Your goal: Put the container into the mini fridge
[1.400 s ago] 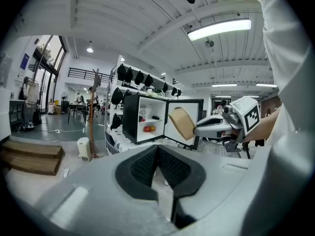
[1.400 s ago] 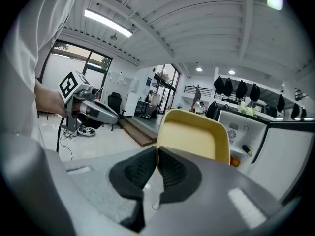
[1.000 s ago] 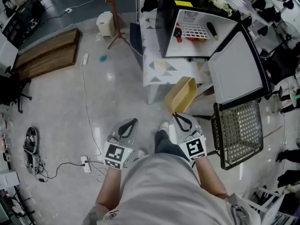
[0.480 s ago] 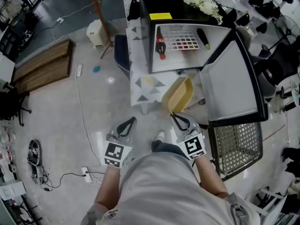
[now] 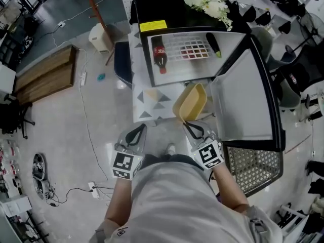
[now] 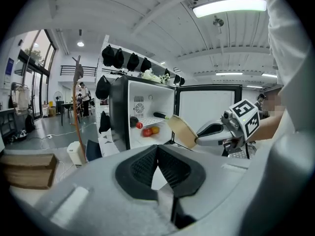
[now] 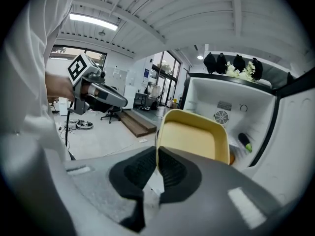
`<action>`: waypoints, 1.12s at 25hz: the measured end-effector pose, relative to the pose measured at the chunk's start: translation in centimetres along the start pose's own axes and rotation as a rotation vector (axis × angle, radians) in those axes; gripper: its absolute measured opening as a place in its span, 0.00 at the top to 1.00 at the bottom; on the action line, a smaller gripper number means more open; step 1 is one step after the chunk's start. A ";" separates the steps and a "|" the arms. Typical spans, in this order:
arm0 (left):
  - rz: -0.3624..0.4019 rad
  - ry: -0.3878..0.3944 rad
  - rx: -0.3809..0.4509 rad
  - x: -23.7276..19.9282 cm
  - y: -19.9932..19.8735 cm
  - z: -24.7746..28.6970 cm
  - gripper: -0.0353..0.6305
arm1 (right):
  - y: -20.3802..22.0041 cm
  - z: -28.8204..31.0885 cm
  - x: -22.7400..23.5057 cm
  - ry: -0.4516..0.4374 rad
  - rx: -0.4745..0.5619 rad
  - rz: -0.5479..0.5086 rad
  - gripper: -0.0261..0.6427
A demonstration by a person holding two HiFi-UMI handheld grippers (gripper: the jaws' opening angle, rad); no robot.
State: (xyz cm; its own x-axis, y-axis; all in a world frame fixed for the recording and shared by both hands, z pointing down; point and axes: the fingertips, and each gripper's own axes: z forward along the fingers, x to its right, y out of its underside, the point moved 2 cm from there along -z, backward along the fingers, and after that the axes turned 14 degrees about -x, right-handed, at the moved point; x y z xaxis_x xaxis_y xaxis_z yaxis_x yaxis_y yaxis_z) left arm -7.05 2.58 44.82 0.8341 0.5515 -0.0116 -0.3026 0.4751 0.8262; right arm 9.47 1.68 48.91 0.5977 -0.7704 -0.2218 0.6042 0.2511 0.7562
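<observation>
Yellow container (image 5: 191, 102): near rim clamped between right gripper (image 5: 189, 125) jaws, held just before the open mini fridge (image 5: 157, 4). Left gripper (image 5: 141, 129): jaws together, empty.

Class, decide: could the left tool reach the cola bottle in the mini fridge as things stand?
Probably yes: the fridge door stands open, the cola bottle lies at the left inside, and the container in the right tool is off to the right. The left tool is shut, empty.
</observation>
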 end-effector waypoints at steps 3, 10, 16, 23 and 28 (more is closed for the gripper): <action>0.001 0.009 -0.012 0.1 -0.3 0.8 0.93 | 0.5 0.8 0.8 -0.006 -0.010 0.006 0.94; 0.004 0.020 -0.033 -1.3 -0.5 2.1 0.93 | 1.2 3.4 1.9 -0.011 -0.059 -0.008 0.94; 0.003 0.041 -0.045 -3.8 -0.8 3.0 0.93 | 1.8 6.6 3.0 0.015 -0.155 -0.062 0.94; 0.013 0.068 -0.053 -6.9 -0.7 4.0 0.93 | 2.3 11.4 4.7 0.030 -0.224 -0.116 0.94; 0.029 0.097 -0.046 -8.5 -0.3 4.4 0.93 | 3.5 14.7 6.1 0.056 -0.289 -0.168 0.94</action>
State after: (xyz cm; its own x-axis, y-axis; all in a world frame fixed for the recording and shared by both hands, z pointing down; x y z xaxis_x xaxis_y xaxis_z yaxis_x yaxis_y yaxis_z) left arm -12.07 -5.27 47.13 0.7766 0.6284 -0.0441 -0.3488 0.4873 0.8006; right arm 7.50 -10.77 59.24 0.5003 -0.7838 -0.3680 0.8162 0.2850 0.5026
